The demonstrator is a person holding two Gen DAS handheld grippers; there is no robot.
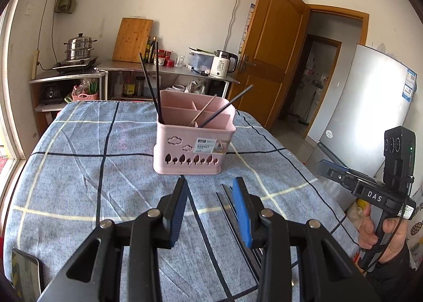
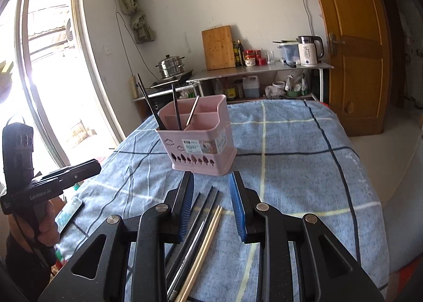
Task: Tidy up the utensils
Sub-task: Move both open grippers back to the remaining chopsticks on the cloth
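Centrally, pink plastic caddy (image 1: 194,140), loose slim chopsticks (image 2: 201,225), both grippers (image 1: 211,183) (image 2: 211,177) spread, empty.

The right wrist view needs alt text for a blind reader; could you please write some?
An open right gripper hovers over loose black, metal and wooden chopsticks on a blue checked tablecloth. Beyond stands a pink plastic utensil holder already holding chopsticks.

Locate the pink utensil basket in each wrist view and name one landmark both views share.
Left wrist view: the pink utensil basket stands at the centre, on the blue checked cloth, beyond the open left gripper.
Right wrist view: it sits left of centre, above the open right gripper.
Shared landmark: the white kettle on the steel counter behind.
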